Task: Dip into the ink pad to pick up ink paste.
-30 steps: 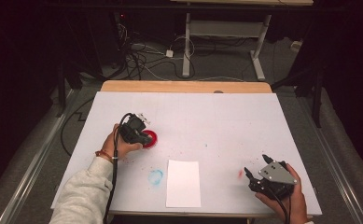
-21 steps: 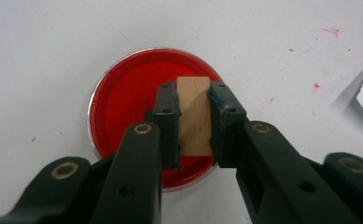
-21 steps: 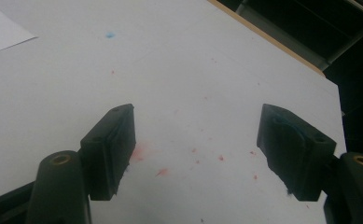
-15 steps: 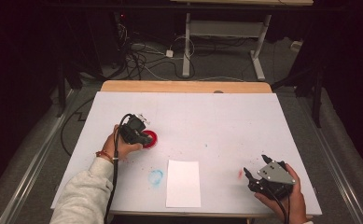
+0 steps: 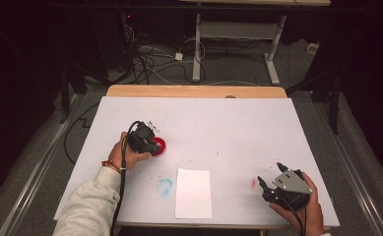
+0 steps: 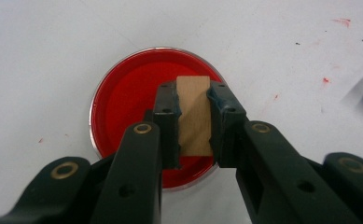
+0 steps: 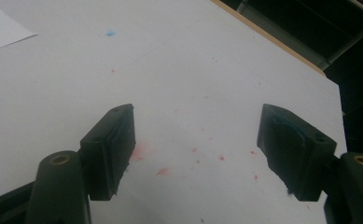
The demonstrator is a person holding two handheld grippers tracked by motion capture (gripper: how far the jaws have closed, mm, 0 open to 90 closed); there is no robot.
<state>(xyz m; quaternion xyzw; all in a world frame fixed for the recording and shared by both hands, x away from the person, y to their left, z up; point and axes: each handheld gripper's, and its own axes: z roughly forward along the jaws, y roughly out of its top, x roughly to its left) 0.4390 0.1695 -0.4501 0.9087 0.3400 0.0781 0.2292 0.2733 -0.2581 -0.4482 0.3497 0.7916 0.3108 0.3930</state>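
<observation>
— Anything moved since a second ago?
— Hardly; both hands sit where they were. Left gripper (image 6: 193,105) fingers are clenched on a small wooden block (image 6: 194,116), held over the red dish (image 6: 123,109) on the white surface (image 5: 228,128).
— And the right?
— Right gripper (image 7: 195,140) fingers are spread wide, gripping nothing, low over red specks (image 7: 163,171), near the sheet of paper (image 5: 194,192).

wooden block (image 6: 194,116) clamped upright over round red paint dish (image 6: 123,107)
</observation>
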